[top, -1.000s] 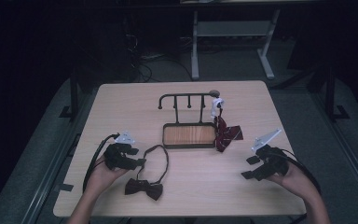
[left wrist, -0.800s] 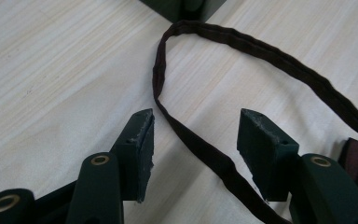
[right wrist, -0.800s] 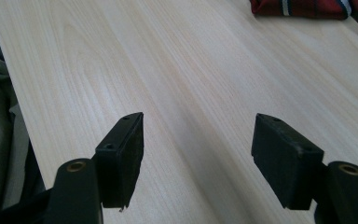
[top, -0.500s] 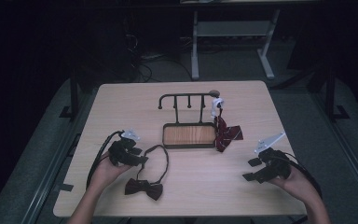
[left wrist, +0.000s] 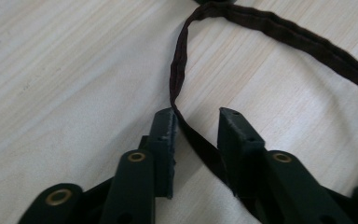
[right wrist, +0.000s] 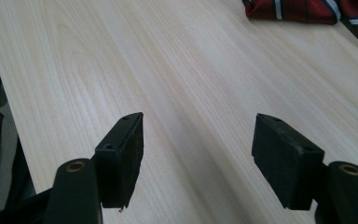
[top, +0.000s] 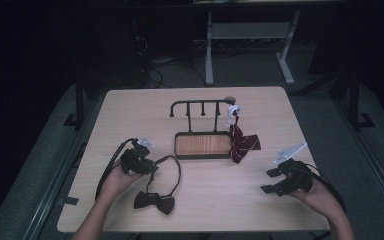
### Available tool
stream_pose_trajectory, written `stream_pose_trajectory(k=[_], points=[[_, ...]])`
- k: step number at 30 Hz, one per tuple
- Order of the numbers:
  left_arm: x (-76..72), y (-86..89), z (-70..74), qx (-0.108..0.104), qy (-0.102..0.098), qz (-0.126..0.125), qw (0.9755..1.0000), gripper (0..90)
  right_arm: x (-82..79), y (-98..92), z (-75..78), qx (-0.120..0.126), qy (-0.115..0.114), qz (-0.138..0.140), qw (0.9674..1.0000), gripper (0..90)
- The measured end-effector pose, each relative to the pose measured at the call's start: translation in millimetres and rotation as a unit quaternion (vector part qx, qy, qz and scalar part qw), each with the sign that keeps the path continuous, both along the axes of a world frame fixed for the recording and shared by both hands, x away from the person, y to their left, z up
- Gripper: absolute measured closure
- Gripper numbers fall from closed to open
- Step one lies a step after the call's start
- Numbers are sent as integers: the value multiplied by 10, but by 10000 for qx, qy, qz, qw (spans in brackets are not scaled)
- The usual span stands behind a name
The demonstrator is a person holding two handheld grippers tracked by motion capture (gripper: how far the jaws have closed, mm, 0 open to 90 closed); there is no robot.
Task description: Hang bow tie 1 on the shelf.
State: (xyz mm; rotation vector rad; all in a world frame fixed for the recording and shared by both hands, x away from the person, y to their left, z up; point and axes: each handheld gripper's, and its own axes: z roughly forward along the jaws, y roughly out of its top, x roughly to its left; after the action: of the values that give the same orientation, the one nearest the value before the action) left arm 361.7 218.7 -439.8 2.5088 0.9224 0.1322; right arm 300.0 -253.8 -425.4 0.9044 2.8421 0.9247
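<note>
A dark bow tie (top: 154, 201) lies near the table's front left, and its thin strap (top: 172, 165) loops up toward the tray. My left gripper (top: 152, 167) sits low over the near end of that loop. In the left gripper view the strap (left wrist: 270, 28) runs between the jaws of the left gripper (left wrist: 198, 123). It brushes one pad, and a gap is left to the other. The jaws have just been closing and are not pressing on it. My right gripper (top: 270, 181) rests at the front right, and in its own view the right gripper (right wrist: 198, 140) is wide open over bare wood.
A dark hook rack (top: 200, 103) rises behind a wooden tray (top: 202, 145) at mid table. A red striped tie (top: 242, 142) with a white tag (top: 233, 111) hangs off the rack's right end onto the table; its edge (right wrist: 289, 9) appears in the right gripper view.
My left gripper has slid right and slightly down to the strap loop, and its jaws have narrowed around the strap. The right gripper has stayed put.
</note>
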Motion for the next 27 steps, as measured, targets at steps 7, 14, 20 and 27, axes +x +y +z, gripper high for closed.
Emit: stream_pose_trajectory(k=[7,14,20,27], points=[[38,-1,-32,72,55,-39,10000,795,-30,33,54,53,-87,64,9999,333],[37,-40,-25,174,49,-136,9997,886,-36,39,56,69,-102,65,9999,333],[16,-27,14,128,3,-160,9998,889,-31,38,49,69,-113,61,9999,331],[-31,17,120,6,-81,-204,9998,889,-46,64,63,142,-96,104,9998,331]])
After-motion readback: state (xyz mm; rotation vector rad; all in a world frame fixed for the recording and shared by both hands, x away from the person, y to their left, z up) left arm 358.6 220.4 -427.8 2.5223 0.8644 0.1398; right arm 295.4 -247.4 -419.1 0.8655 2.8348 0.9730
